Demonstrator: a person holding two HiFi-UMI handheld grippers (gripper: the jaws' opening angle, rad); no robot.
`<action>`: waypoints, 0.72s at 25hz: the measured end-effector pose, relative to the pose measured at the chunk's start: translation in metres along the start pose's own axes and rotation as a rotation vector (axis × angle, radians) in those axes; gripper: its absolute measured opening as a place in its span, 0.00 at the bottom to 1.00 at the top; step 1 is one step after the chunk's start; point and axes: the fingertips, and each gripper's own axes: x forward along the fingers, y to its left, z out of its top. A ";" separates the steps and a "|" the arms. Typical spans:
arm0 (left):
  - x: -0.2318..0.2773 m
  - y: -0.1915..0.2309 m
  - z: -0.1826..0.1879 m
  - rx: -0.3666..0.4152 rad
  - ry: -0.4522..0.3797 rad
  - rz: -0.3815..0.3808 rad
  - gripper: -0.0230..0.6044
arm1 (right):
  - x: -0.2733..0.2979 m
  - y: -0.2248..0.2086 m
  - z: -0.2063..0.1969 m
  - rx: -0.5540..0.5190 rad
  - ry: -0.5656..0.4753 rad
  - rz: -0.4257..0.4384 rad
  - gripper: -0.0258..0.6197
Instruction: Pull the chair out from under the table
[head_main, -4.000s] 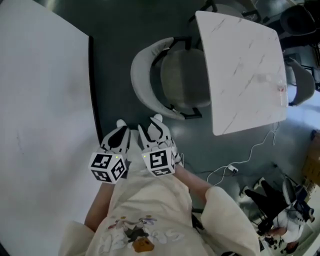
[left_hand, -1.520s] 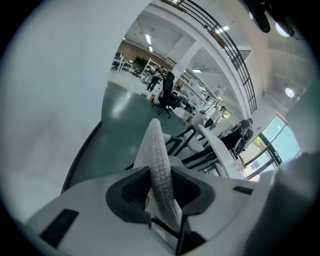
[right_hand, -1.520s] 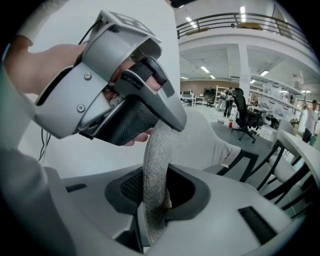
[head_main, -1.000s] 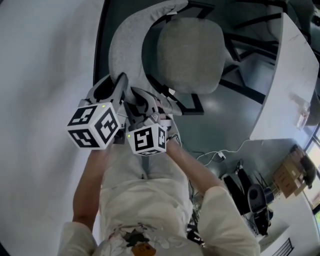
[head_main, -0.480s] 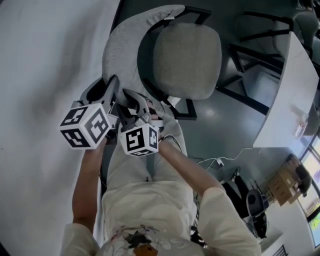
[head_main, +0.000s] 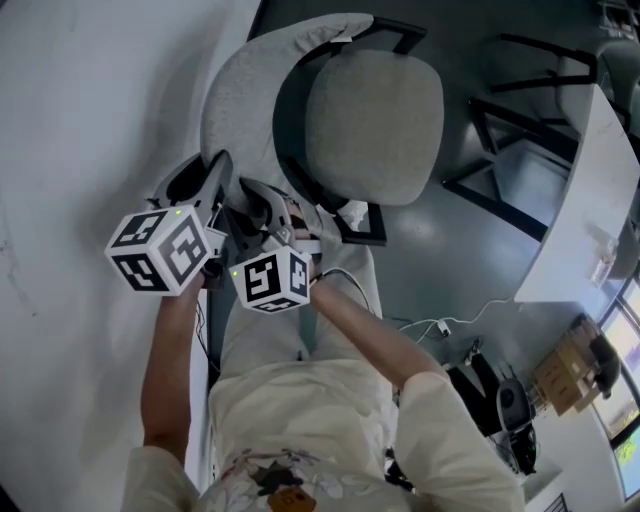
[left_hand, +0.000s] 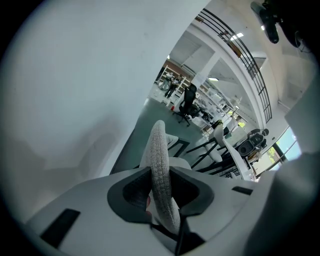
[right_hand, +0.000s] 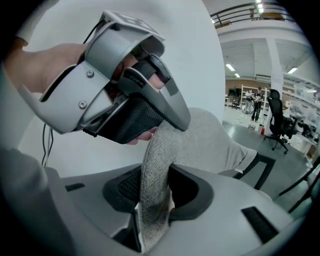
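The grey fabric chair, seat (head_main: 375, 125) and curved backrest (head_main: 235, 100), stands out from under the white marble table (head_main: 590, 200). My left gripper (head_main: 205, 178) is shut on the backrest's top edge; in the left gripper view the fabric rim (left_hand: 159, 150) runs straight between its jaws (left_hand: 161, 192). My right gripper (head_main: 265, 205) holds the same edge just to the right. Its jaws (right_hand: 157, 192) have just been opening a little, with the backrest (right_hand: 200, 135) still pinched between them. The left gripper (right_hand: 125, 95) shows close above in the right gripper view.
A large white surface (head_main: 80, 120) lies close on the left of the chair. Black chair frames (head_main: 520, 150) stand under the marble table. A white cable (head_main: 440, 325) trails on the grey floor, with boxes and gear (head_main: 575, 365) at the lower right.
The chair has come out from under the marble table, which now sits farther right in view. Over the last second both grippers and the backrest drifted a little left together.
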 end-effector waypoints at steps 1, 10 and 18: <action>-0.002 0.003 0.002 -0.001 0.001 -0.002 0.21 | 0.003 0.002 0.002 -0.001 0.002 0.001 0.23; -0.001 0.004 0.005 0.030 0.002 -0.011 0.21 | 0.005 0.004 0.002 0.033 0.013 0.052 0.26; -0.029 -0.017 0.012 0.047 -0.035 0.053 0.21 | -0.028 -0.005 0.007 0.167 0.055 0.111 0.29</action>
